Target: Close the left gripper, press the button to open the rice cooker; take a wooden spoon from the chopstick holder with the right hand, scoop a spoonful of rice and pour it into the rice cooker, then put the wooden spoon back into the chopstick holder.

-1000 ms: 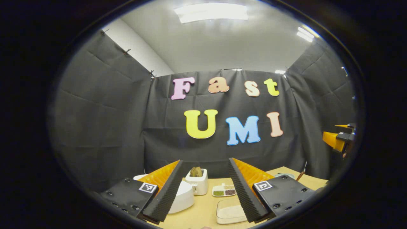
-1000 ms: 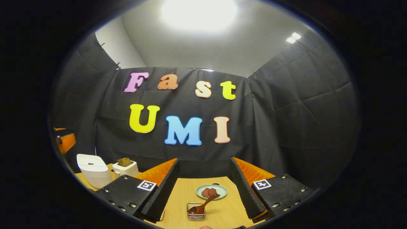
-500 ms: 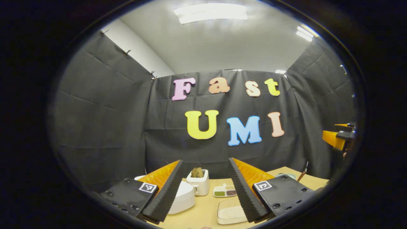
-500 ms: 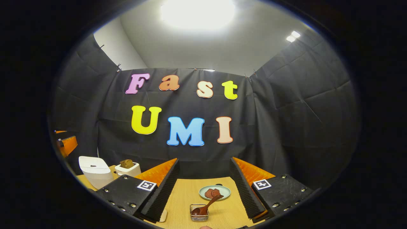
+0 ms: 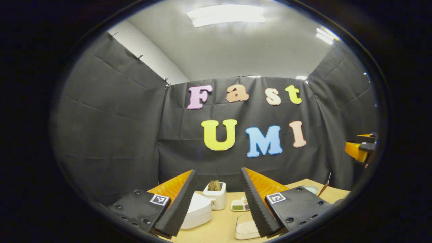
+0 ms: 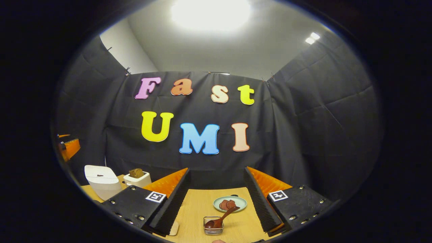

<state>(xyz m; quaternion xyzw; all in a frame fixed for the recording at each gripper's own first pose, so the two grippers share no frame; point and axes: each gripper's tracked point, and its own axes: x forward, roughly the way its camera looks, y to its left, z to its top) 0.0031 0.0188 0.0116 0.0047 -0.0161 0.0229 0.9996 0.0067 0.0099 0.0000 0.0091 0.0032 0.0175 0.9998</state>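
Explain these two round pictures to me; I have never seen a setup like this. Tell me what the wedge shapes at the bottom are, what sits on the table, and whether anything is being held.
There is no robot here: a person holds a two-finger gripper in each hand, and a camera rides on each one, looking forward. The wedges at the bottom are that gripper's own jaws.

In the left gripper view, the left gripper stands open over the table, holding nothing. Ahead are a white rice cooker, lid shut, a toaster, a small dish of beans and a clear tray of rice.

In the right gripper view, the right gripper is also open and holds nothing. Before it lies a wooden spoon resting in a wire chopstick holder, with a plate behind.
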